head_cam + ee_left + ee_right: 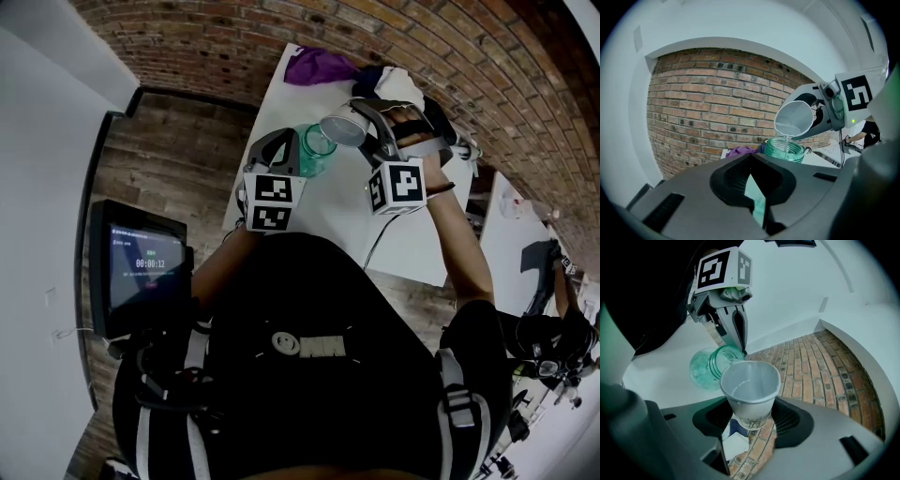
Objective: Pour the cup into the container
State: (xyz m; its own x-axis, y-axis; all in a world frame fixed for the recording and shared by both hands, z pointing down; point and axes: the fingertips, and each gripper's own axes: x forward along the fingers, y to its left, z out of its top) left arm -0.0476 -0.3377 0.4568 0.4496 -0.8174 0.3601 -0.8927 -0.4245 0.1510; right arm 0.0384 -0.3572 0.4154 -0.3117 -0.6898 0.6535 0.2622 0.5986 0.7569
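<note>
A white paper cup (751,392) is tilted over the mouth of a green glass jar (317,150) on the white table (323,216). My right gripper (750,420) is shut on the cup's lower body. In the left gripper view a thin stream runs from the cup (793,118) into the jar (785,149). My left gripper (757,197) is shut on the jar, and green glass shows between its jaws. In the head view the left gripper (296,152) sits at the jar's left and the right gripper (364,129) reaches in from the right with the cup (345,127).
A purple cloth (319,66) and a heap of dark and white clothes (398,84) lie at the table's far end. A screen on a stand (141,267) is at my left over the wooden floor. Another white table (511,244) stands to the right.
</note>
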